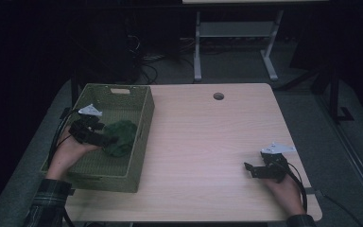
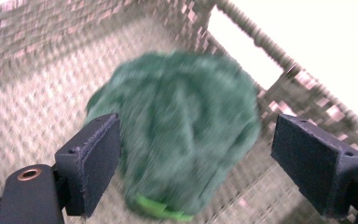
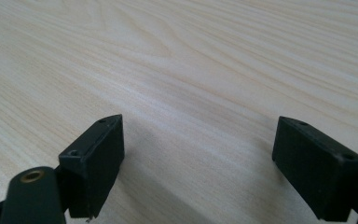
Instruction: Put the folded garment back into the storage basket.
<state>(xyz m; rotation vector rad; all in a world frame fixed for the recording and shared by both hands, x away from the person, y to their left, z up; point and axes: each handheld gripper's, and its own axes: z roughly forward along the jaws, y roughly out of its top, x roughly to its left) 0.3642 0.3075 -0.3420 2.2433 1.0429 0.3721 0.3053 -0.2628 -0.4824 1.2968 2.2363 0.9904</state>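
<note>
A crumpled green cloth [image 1: 121, 136] lies inside a woven green basket [image 1: 145, 124] at the left edge of the wooden table [image 1: 208, 137]. My left gripper [image 1: 110, 140] hovers over the basket, its jaws wide apart just at the cloth's near side. In the left gripper view the cloth [image 2: 182, 126] is blurred and sits between and beyond the two pads of the left gripper [image 2: 196, 123], resting on the basket floor [image 2: 32, 107]; a bright green tag shows at its lower edge. My right gripper [image 1: 248, 169] rests low over the bare table at the front right, open and empty [image 3: 200, 123].
The basket overhangs the table's left side. A round cable hole [image 1: 218, 96] sits near the table's far edge. Beyond the table stand the white legs of another desk [image 1: 197, 52], with cables on the dark floor.
</note>
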